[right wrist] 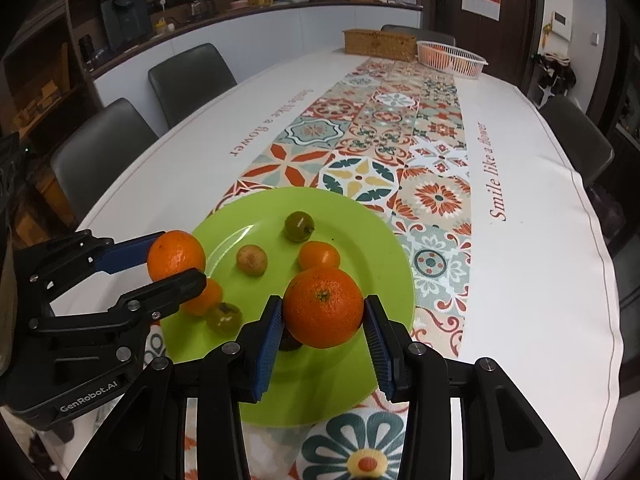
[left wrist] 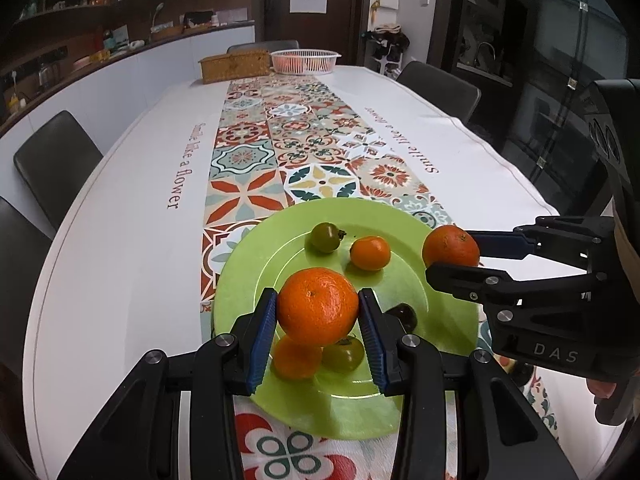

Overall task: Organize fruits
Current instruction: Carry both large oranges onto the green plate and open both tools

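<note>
A green plate [left wrist: 280, 264] [right wrist: 256, 224] sits on the patterned runner at the near end of the table. My left gripper [left wrist: 318, 314] is shut on a large orange [left wrist: 318, 306] above the plate; it also shows from the side in the right wrist view [right wrist: 176, 258]. My right gripper [right wrist: 323, 314] is shut on another orange [right wrist: 323, 307], seen from the side in the left wrist view [left wrist: 450, 249] over the plate's right rim. On the plate lie small oranges [left wrist: 370, 253] [left wrist: 297, 358], greenish fruits [left wrist: 326, 237] [left wrist: 343, 354], a brownish one [right wrist: 252, 260] and a dark one [left wrist: 404, 316].
A white slotted basket [left wrist: 305, 59] [right wrist: 452, 58] holding orange fruit and a woven box [left wrist: 235, 65] stand at the table's far end. Grey chairs [left wrist: 56, 160] [left wrist: 440, 88] line both sides. A counter with clutter runs along the left wall.
</note>
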`<state>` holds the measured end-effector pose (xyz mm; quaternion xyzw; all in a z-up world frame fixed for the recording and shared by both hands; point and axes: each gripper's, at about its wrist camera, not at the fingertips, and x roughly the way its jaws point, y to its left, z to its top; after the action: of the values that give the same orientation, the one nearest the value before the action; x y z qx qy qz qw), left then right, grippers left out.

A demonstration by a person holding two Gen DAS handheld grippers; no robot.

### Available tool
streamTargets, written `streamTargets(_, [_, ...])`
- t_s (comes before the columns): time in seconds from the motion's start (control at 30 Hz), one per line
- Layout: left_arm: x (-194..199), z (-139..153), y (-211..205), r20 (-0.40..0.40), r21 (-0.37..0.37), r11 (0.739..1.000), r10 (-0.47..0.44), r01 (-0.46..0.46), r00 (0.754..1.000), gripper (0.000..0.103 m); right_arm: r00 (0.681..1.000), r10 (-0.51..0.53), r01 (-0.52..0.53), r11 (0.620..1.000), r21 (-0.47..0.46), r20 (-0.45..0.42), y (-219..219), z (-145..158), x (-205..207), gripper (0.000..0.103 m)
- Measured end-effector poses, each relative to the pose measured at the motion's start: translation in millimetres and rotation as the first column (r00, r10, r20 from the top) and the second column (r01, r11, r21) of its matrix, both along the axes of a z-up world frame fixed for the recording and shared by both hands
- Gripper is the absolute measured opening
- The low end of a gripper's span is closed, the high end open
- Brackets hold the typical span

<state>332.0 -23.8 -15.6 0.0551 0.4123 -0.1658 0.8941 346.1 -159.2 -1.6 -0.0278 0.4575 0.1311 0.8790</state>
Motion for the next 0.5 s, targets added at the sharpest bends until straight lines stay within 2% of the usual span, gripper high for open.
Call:
streamTargets(0.2, [11.2,-9.3,-0.7,-0.037,0.002,1.000,0.001,-0.001,0.999,0.040,1.000,-0.006,0.006,1.000,-0.003,-0.029,-0.6,-11.5,11.2,0.042])
streamTargets(0.43, [14.4,-10.6,0.6,-0.041,0.009,1.000,0.004,-0.003,0.999,0.041,0.999,-0.003,0.003,1.000,-0.001,-0.047,1.4,-19.3,15.9,0.042])
streamTargets(0.5, [13.0,-10.7,2.0,-0.040,0.010,1.000,0.005,-0.005,0.999,0.044,0.999,0.003,-0.003,1.000,-0.003,-0.049,2.5,-21.1,15.5,0.042])
